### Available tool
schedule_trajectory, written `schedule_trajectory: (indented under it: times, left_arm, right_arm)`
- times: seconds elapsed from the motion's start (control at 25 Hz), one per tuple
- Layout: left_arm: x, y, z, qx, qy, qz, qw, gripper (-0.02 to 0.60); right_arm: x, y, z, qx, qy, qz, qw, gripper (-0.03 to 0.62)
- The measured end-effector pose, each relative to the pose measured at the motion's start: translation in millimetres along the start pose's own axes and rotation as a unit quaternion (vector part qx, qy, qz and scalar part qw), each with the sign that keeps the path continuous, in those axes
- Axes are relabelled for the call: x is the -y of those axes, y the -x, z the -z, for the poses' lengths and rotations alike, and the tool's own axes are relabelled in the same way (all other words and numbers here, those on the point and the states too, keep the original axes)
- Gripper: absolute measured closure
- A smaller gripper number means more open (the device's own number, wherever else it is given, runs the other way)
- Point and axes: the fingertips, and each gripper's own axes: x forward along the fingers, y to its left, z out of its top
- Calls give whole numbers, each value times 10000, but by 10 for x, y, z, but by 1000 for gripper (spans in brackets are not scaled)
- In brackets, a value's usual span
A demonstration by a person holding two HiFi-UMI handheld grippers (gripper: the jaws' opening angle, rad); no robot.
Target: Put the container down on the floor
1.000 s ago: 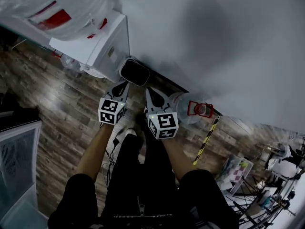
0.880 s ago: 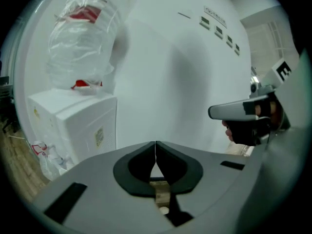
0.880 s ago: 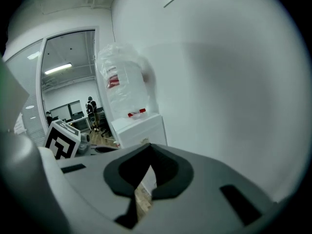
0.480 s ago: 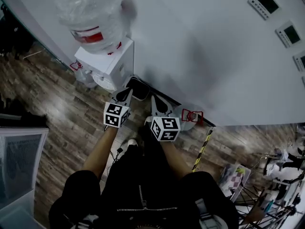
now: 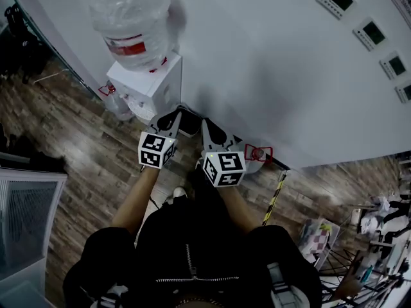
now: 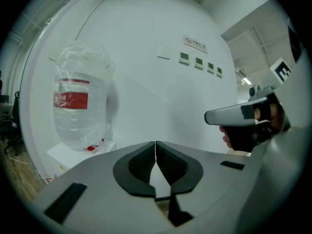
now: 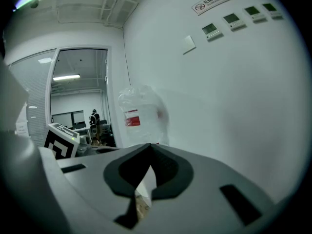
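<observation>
The left tool (image 5: 172, 117) and right tool (image 5: 209, 124) are both clenched on nothing, likely because the black container (image 5: 189, 123) already sits on the floor (image 5: 96, 147) by the wall (image 5: 270, 76).

The view has risen and pulled back. The clear plastic water bottle with a red label (image 5: 131, 21), cropped at the top a second ago, now shows whole, and a row of small grey wall panels (image 5: 368, 33) has come into sight at upper right. The black rounded container (image 5: 188, 124) on the floor, fully exposed before, is now partly covered by the tips of the left gripper (image 5: 174, 115) and right gripper (image 5: 207, 124). The clear jug with a red handle (image 5: 258, 154) looks smaller.
</observation>
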Motion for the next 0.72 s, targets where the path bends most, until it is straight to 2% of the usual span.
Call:
schedule_trajectory:
  times: [0.2,0.72]
  left_arm:
    - [97,158,-112,171,-37,19,9998,566]
    - [237,392,-47,199,49,1,9998,566]
  right_arm:
    - [-113,107,-22,21,97,-61,9999,584]
    - [-236,316,-22,69,139,-114,9998,585]
